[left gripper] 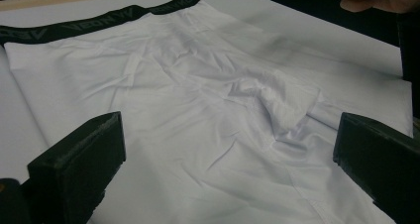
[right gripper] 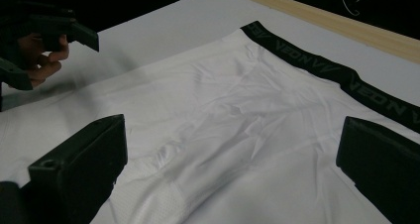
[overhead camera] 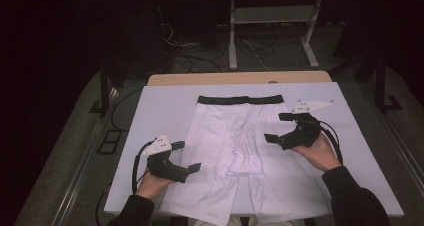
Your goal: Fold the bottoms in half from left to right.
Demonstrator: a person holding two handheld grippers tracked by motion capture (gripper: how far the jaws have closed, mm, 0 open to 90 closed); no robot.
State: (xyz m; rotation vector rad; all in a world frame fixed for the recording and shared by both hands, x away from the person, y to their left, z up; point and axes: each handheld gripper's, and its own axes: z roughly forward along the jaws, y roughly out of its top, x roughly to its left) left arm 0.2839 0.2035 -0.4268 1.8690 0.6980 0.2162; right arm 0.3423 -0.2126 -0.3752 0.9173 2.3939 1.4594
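White cotton boxer shorts with a black waistband (overhead camera: 239,151) are lying flat on the white bench (overhead camera: 165,106) — long axis running away from the person, between both wide-open, empty jaws; left gripper (overhead camera: 190,157) and right gripper (overhead camera: 276,128) are hovering equally near.

From my seat I see the bench (overhead camera: 165,111), its top covered by a pale lavender sheet, with a bare strip of wood (overhead camera: 200,79) showing along the far edge. Beyond it, on the dark floor, stands a white metal frame (overhead camera: 233,41) with two legs, and loose cables (overhead camera: 187,51) lie tangled near it. A dark stand (overhead camera: 104,88) rises by the bench's left corner.
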